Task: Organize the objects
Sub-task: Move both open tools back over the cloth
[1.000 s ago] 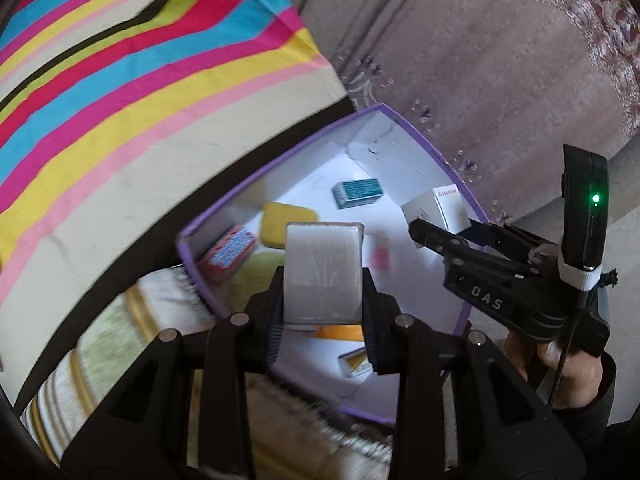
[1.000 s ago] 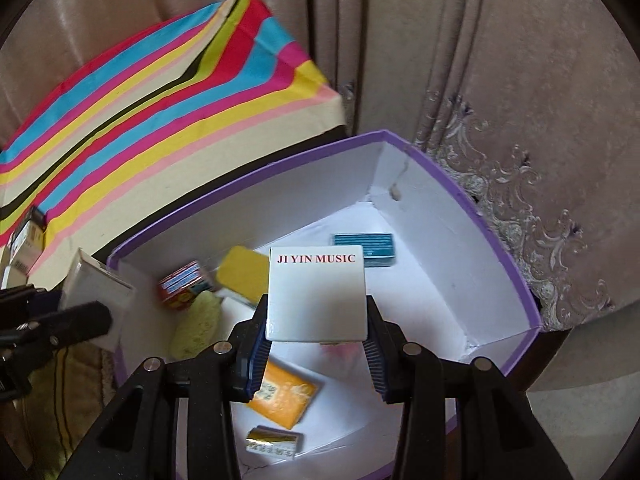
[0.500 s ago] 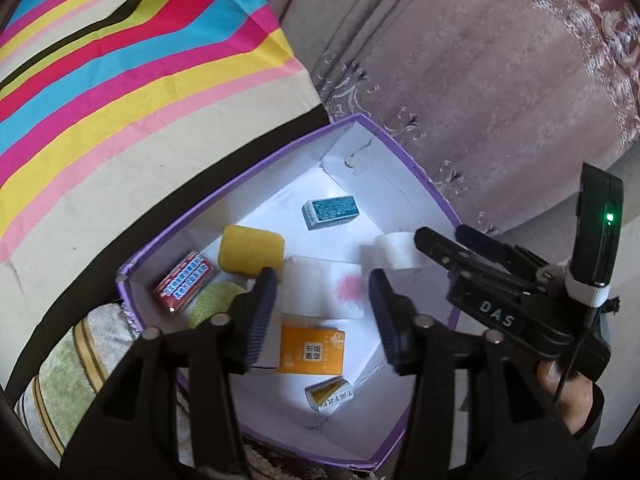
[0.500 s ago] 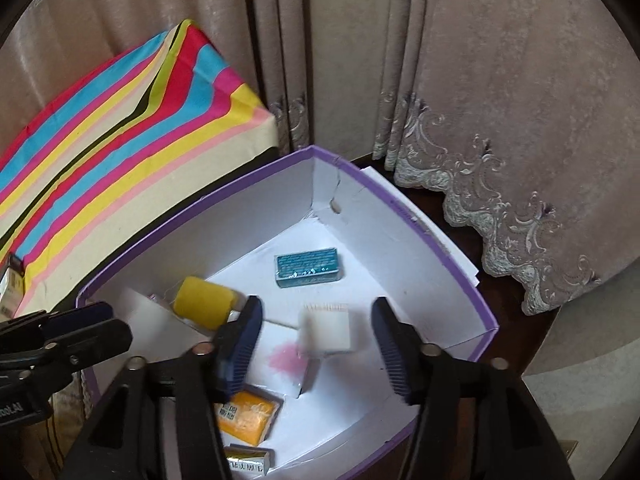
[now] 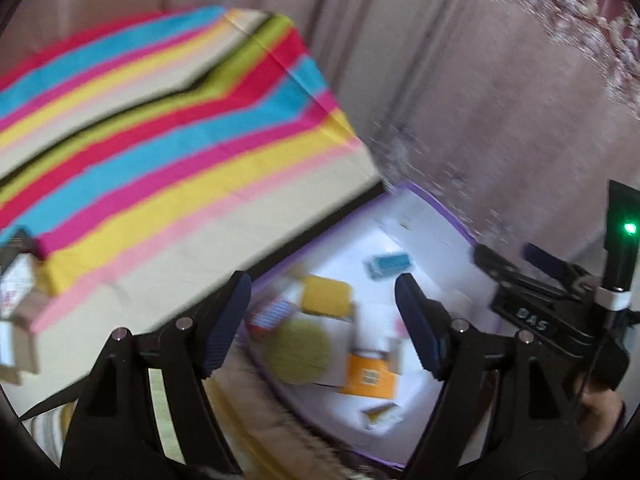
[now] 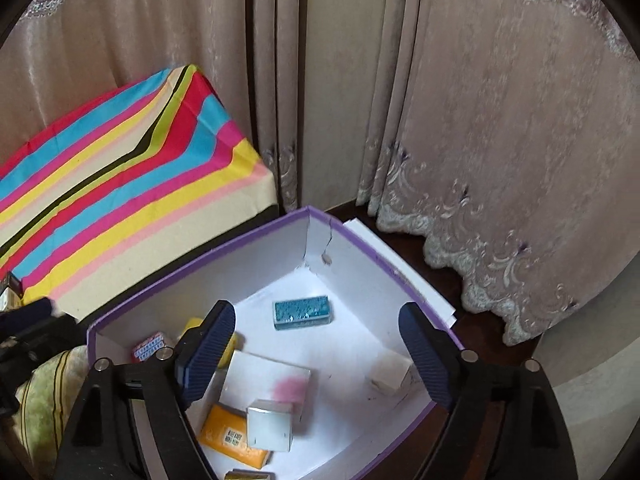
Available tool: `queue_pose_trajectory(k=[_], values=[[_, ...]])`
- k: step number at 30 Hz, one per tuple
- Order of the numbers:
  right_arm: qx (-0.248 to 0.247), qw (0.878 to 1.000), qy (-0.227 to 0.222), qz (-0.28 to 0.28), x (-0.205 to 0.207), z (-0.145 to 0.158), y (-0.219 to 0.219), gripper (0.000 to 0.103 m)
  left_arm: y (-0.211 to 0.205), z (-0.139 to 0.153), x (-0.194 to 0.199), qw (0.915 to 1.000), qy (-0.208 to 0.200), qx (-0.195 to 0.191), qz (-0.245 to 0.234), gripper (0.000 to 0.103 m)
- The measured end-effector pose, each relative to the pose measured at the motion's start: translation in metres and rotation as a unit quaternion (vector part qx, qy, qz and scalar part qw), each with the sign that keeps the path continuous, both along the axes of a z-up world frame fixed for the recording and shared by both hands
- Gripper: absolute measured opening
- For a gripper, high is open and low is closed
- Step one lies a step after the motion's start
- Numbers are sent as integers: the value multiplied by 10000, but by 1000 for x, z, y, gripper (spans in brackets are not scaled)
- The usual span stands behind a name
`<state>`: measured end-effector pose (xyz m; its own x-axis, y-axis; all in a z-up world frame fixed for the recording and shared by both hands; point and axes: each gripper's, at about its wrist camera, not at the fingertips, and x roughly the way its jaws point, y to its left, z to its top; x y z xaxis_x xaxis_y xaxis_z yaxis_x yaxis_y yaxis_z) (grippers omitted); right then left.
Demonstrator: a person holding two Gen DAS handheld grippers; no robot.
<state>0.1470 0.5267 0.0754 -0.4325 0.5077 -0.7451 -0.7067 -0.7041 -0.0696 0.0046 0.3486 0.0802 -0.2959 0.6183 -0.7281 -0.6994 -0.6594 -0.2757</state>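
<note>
blurred: left wrist view | cut off: gold packet [image 6: 246, 475] | hidden: yellow sponge [image 6: 195, 324], perhaps half

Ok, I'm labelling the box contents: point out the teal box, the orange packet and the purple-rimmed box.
teal box [image 6: 302, 313]: right wrist view, middle of its top face.
orange packet [image 6: 224, 436]: right wrist view, its uncovered left part.
purple-rimmed box [image 6: 208, 254]: right wrist view, far rim.

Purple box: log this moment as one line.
left gripper: jaws opening, empty | right gripper: jaws opening, empty | purple box: holds teal box, orange packet, small white boxes | both grippers above box
</note>
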Motion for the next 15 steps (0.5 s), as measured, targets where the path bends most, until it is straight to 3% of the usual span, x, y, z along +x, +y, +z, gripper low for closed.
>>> queue_pose_trajectory(k=[5, 8, 15], values=[[519, 9986, 77, 94, -11, 10, -18, 88, -32, 5, -8, 9984, 443, -100, 334, 85], [779, 9963, -4, 354, -20, 13, -36, 89, -53, 4, -15, 9979, 432, -153, 458, 85], [240, 9934, 230, 1093, -35, 13, -68, 89, -106, 2, -21, 9972, 334, -180, 648, 85]])
